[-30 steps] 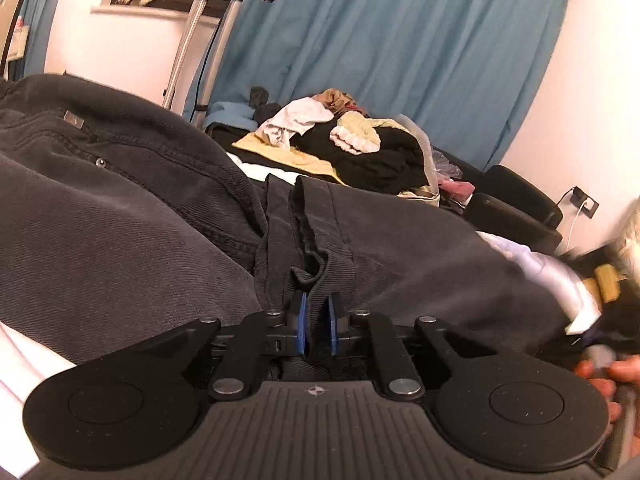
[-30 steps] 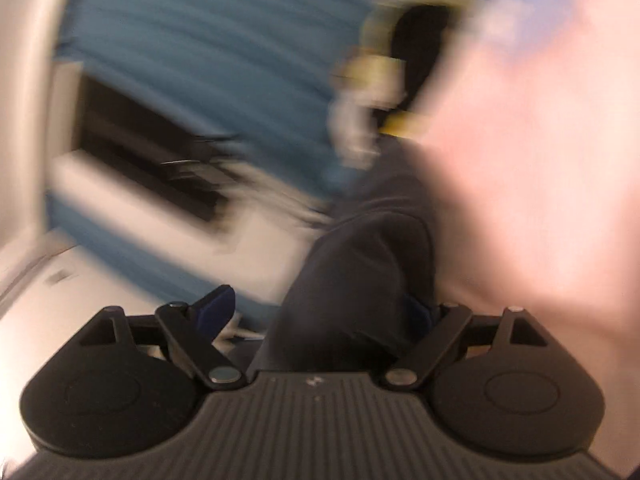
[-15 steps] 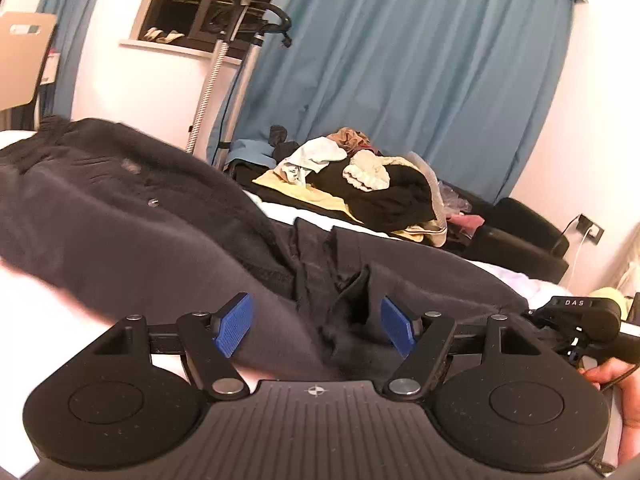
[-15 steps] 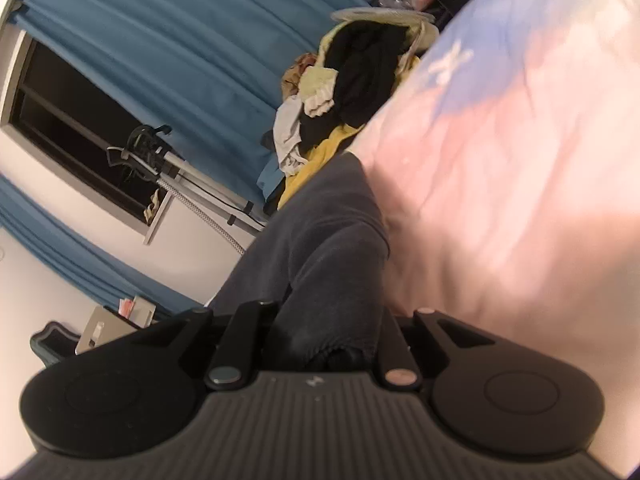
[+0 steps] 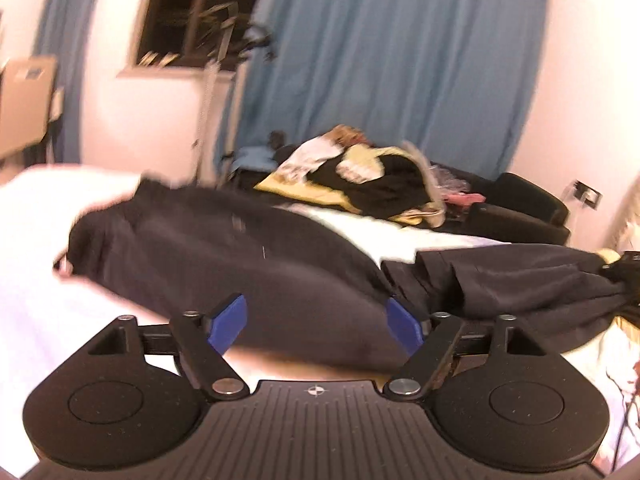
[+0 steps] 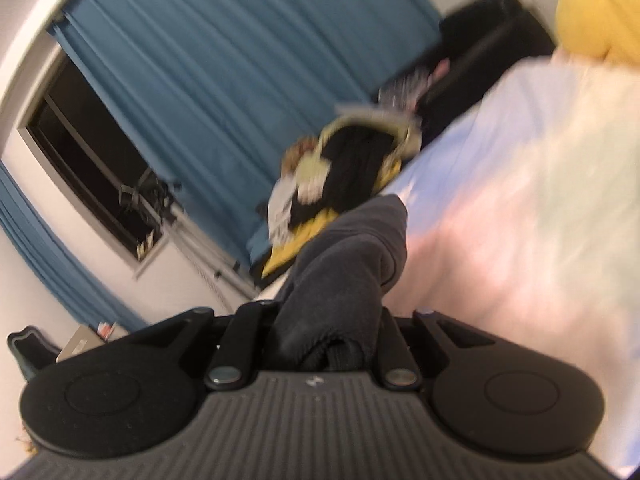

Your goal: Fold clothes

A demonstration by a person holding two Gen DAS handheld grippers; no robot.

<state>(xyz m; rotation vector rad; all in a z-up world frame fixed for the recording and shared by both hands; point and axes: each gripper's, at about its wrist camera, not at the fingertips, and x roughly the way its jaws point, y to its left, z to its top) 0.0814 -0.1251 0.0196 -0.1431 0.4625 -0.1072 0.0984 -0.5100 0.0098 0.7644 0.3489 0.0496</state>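
Right tongs (image 6: 328,344) pinching, seemingly, dark trousers (image 6: 348,276)

The left wrist view looks low and level across the bed (image 5: 36,216) towards the blue curtain (image 5: 400,60), close over the dark trousers (image 5: 240,256). The right wrist view is rolled steeply, close behind bunched fabric. Both share the curtain, window (image 6: 92,176) and clothes pile (image 5: 372,176).
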